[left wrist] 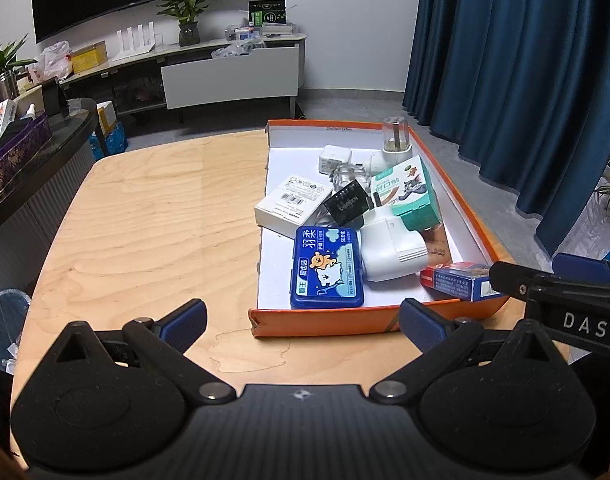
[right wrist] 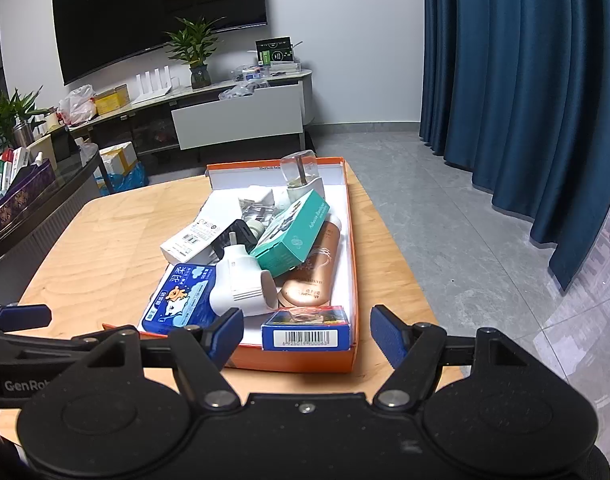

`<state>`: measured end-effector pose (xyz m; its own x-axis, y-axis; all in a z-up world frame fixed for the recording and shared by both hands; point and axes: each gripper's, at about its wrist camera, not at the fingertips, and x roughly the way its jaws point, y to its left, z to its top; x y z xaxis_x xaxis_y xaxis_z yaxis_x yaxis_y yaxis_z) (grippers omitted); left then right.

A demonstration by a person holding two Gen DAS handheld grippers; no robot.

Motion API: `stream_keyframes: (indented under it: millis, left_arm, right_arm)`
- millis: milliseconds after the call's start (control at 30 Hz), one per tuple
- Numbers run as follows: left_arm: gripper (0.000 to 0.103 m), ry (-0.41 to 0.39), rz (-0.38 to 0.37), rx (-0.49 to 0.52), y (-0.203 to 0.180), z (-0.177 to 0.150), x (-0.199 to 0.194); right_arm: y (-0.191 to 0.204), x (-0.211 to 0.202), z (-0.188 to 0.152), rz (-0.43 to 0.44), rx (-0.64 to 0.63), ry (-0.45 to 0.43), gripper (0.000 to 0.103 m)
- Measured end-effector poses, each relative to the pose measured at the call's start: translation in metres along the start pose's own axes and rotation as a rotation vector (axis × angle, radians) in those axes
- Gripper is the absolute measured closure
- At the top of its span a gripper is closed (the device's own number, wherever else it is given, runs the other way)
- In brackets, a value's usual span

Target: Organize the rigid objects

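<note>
Both claws hover tilted down, empty: left gripper (left wrist: 303, 322) spread wide, right gripper (right wrist: 307, 334) spread too, its neighbour at three o'clock. The orange tray (left wrist: 385, 322) of jumbled items sits at twelve o'clock on the wooden table (left wrist: 145, 220).

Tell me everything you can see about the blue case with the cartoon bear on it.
The blue case is a flat rectangular box, apparently hard plastic, closed, with rounded corners and a printed lid showing a cartoon bear, clouds and Chinese characters. It lies flat, lid up, in the near left corner of the orange tray, with the white plug-in device against its right side.
</note>
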<state>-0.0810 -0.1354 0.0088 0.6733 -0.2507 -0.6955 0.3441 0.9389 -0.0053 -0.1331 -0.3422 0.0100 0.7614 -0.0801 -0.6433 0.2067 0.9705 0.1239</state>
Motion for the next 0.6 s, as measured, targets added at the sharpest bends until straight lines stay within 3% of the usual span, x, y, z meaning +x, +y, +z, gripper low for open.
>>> stream_keyframes:
  millis: [600]
  left_arm:
    - [0.000, 0.004, -0.009, -0.013, 0.0007, 0.0000, 0.0016]
  right_arm:
    - [0.0013, -0.0016, 0.0013, -0.003, -0.002, -0.005, 0.020]
